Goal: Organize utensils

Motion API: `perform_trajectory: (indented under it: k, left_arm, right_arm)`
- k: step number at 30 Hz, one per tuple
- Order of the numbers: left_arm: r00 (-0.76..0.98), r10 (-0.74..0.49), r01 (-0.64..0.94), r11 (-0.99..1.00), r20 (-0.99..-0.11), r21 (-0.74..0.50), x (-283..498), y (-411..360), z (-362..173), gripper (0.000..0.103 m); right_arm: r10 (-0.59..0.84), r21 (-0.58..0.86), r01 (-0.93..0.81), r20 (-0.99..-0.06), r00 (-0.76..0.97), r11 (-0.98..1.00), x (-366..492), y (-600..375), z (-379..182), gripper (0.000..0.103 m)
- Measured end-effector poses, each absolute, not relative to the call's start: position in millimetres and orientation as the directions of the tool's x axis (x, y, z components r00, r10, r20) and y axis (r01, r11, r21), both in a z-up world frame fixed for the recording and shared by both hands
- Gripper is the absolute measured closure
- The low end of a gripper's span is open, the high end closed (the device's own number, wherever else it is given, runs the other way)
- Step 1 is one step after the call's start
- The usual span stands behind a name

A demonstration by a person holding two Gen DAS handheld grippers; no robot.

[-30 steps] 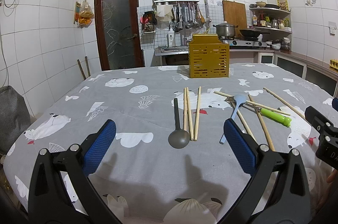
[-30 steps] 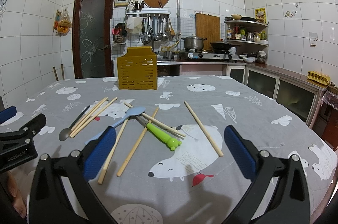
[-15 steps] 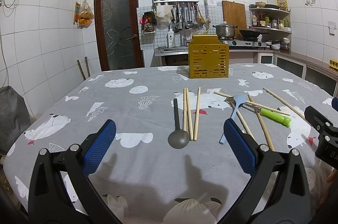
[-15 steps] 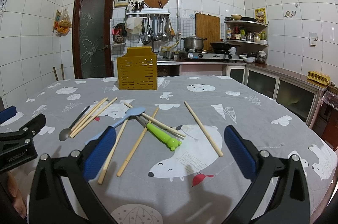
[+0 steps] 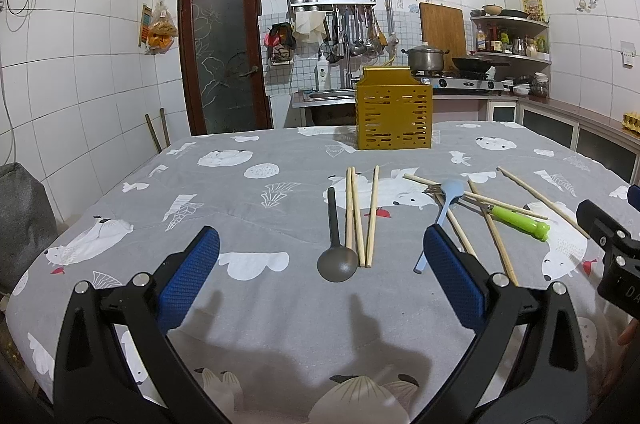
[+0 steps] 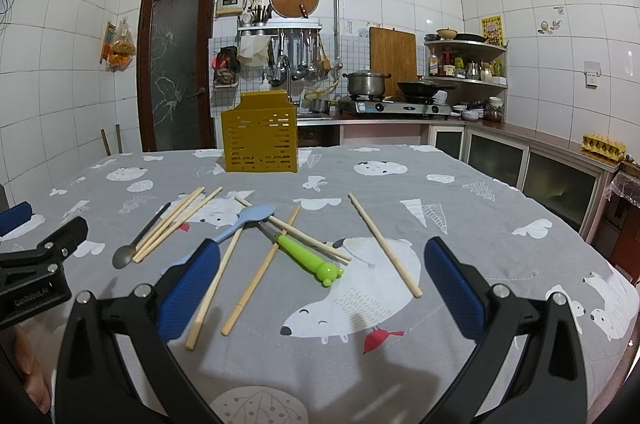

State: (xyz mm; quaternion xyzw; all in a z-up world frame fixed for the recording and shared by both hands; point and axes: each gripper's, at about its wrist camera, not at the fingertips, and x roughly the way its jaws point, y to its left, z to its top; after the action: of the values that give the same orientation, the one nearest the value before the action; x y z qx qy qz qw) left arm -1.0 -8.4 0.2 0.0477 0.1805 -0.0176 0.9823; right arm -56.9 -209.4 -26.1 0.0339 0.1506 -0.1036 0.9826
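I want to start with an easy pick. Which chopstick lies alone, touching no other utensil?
The chopstick lying farthest right across the polar bear print. It touches nothing, while the others lie in a bunch by the dark spoon or cross near the green-handled utensil.

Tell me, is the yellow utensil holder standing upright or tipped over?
Upright. The yellow utensil holder stands on its base on the table, walls vertical, opening facing up. Whether anything is inside cannot be told.

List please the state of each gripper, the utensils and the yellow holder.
left gripper: open, holding nothing
right gripper: open, holding nothing
yellow holder: upright, no utensils showing above its rim
dark spoon: lying flat beside three chopsticks
blue spoon: lying across chopsticks
green-handled tool: lying flat on the cloth
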Motion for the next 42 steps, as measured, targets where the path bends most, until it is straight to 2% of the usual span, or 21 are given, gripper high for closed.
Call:
perform_trajectory:
  k: [20,42]
  left_arm:
    - [0.934,-0.017,0.051,0.995,-0.356,0.086,-1.4,-8.5,0.4,0.004]
    - [0.917,-0.032,0.059,0.997,-0.397,0.057,6.2,-1.4,-1.2,0.004]
  right_arm:
    - [-0.193,0.036,0.214,-0.303,0.933,0.976,-57.6,-210.0,-24.9,0.003]
    - [-0.175,0.046,0.200,-0.321,0.931,0.979,-51.7,-210.9,-27.4,0.003]
